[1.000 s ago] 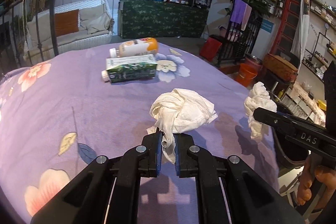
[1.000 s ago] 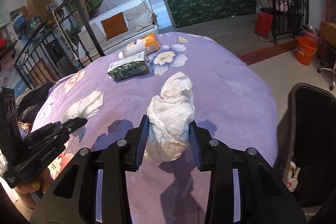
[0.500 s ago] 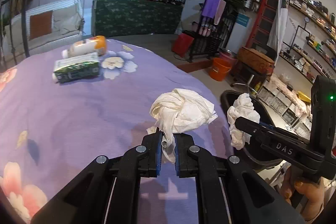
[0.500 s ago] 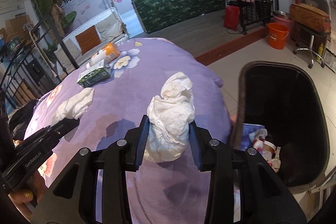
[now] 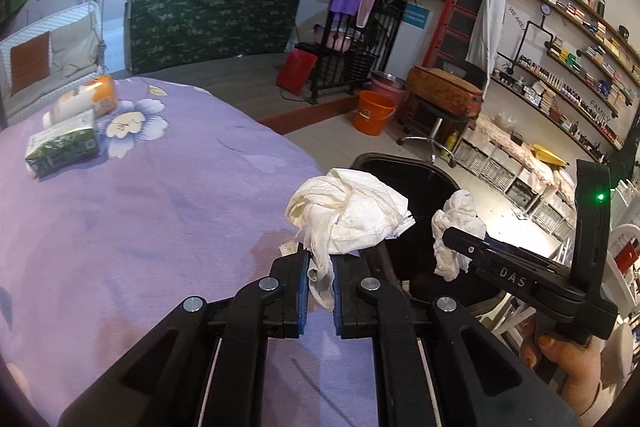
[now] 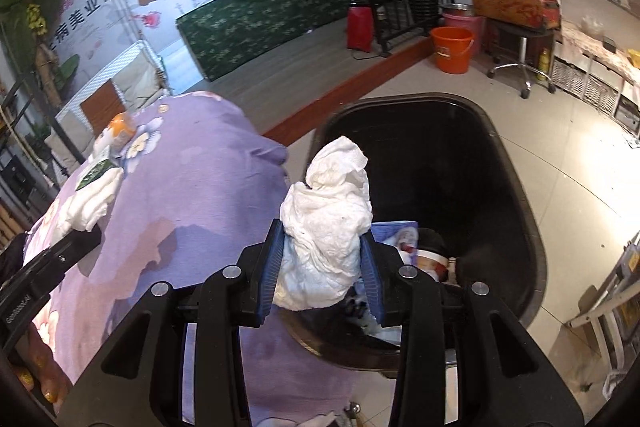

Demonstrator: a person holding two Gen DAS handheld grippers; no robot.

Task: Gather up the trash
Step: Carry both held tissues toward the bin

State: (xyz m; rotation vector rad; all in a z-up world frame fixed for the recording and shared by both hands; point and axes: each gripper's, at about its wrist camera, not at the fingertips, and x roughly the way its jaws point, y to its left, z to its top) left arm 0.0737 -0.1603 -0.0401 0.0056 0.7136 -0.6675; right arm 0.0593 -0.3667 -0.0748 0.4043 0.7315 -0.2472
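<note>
- Between the left gripper's [image 5: 320, 287] blue pads, a tail of crumpled tissue [image 5: 352, 215] is pinched, over the purple cloth's [image 5: 160, 219] edge.
- Right gripper [image 6: 322, 267] clamps a second wad [image 6: 328, 219] above the black bin [image 6: 516, 187].
- Far back, carton [image 5: 62, 149] and bottle [image 5: 86, 99] lie touching.

two crumpled white tissue wads [image 5: 352, 215] [image 5: 456, 227], one black plastic trash bin [image 6: 516, 195], one orange-and-white plastic bottle [image 5: 86, 97], one green paper carton [image 5: 62, 147], one orange plastic bucket [image 5: 374, 113]

An orange bucket [image 6: 453, 49] is standing on the tiled floor, near a red bag [image 5: 296, 71] leaning beside a black metal rack [image 5: 356, 59].
</note>
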